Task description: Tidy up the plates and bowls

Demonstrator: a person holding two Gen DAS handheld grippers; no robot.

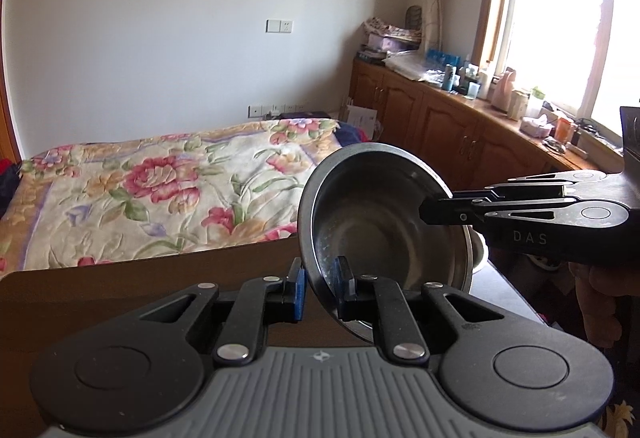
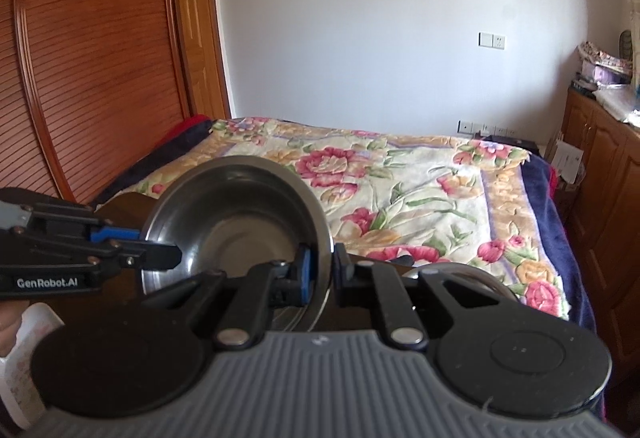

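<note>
Nearest, the left claw (image 1: 320,288) straddles the rim of a round stainless steel bowl (image 1: 372,214), one blue pad (image 1: 298,292) outside and one inside; the outer pad stands slightly off the metal. The right claw (image 2: 322,270) pinches the opposite rim, so the bowl hangs tilted on edge between the two claws, above a dark brown worktop (image 1: 120,290). A second steel bowl (image 2: 472,276) sits on the worktop just behind (only its rim shows). Beyond lies a bed (image 1: 160,182) with a plush floral blanket. Farther off stand wooden cabinets (image 1: 432,126) cluttered with bottles beneath a bright window (image 1: 560,18), a plain white wall, and a louvred wooden door (image 2: 92,58).
</note>
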